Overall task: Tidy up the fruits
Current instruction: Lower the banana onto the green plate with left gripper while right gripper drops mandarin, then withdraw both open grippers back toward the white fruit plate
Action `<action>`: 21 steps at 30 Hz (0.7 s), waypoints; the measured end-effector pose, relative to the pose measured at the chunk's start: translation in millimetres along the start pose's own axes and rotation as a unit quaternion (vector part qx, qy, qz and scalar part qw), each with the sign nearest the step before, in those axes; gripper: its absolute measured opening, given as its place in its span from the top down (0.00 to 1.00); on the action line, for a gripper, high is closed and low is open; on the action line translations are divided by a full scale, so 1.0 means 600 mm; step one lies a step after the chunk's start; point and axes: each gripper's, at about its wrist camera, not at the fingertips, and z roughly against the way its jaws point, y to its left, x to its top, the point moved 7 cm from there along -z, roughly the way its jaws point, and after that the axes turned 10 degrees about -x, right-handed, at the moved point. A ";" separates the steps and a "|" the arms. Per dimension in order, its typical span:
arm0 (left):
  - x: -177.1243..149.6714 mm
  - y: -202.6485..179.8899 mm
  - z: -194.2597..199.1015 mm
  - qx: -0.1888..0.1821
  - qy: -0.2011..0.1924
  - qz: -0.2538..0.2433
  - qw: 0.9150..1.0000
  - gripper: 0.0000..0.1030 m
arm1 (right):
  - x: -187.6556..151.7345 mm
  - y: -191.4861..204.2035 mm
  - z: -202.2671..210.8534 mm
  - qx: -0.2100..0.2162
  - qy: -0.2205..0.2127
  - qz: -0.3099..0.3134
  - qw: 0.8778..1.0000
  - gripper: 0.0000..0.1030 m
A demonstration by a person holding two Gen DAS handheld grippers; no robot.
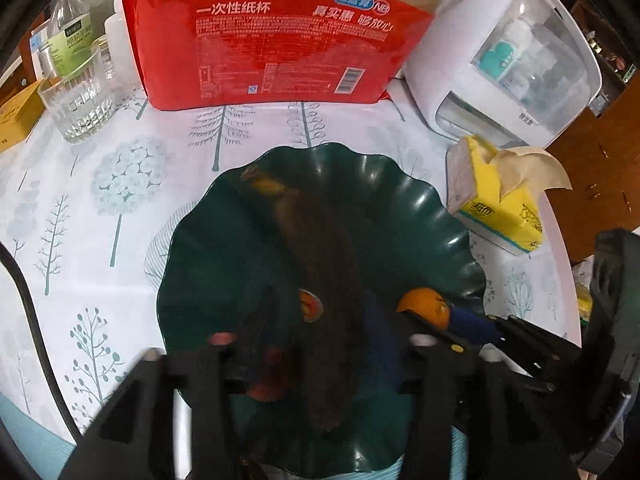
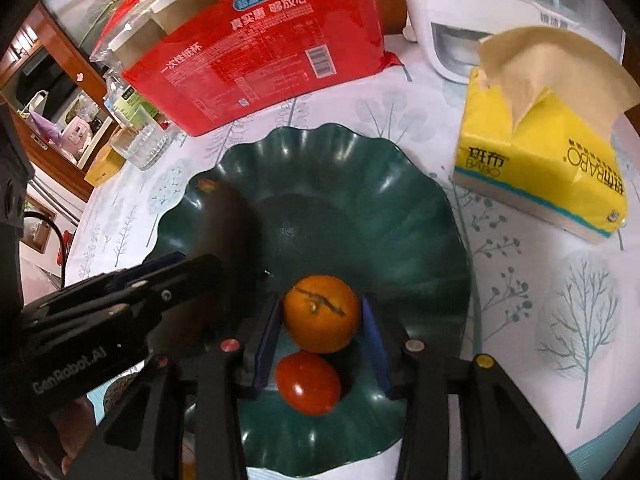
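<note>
A dark green scalloped plate (image 1: 420,208) (image 2: 352,184) lies on the tree-print tablecloth. A dark brown overripe banana (image 1: 320,276) (image 2: 228,216) lies across it, blurred, between the fingers of my left gripper (image 1: 316,340), which closes on it. My right gripper (image 2: 320,312) holds an orange (image 2: 322,312) (image 1: 426,306) between its blue pads just over the plate. A red tomato (image 2: 308,382) lies on the plate beneath the orange. In the right wrist view, my left gripper (image 2: 192,268) reaches in from the left.
A red pack of paper cups (image 1: 272,40) (image 2: 256,44) stands behind the plate. A yellow tissue box (image 1: 500,196) (image 2: 540,164) lies to the right. A white appliance (image 1: 500,52) is at the back right. A glass (image 1: 80,100) and bottles stand at the back left.
</note>
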 end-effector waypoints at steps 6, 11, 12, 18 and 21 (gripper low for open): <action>0.006 -0.011 0.051 0.013 -0.030 -0.020 0.999 0.25 | -0.004 -0.003 0.013 0.002 0.000 -0.002 1.000 0.60; -0.002 -0.011 0.101 0.033 -0.040 -0.035 0.998 0.23 | -0.008 0.000 0.048 -0.001 -0.013 0.002 1.000 0.59; -0.003 -0.011 0.112 0.035 -0.043 -0.037 0.998 0.22 | -0.010 0.001 0.057 -0.003 -0.016 0.003 1.000 0.59; -0.023 -0.006 0.191 0.046 -0.058 -0.040 0.996 0.22 | -0.027 0.006 0.113 -0.008 -0.032 0.008 0.999 0.59; -0.047 -0.005 0.236 0.047 -0.064 -0.045 0.996 0.22 | -0.042 0.012 0.149 -0.010 -0.044 0.013 0.999 0.59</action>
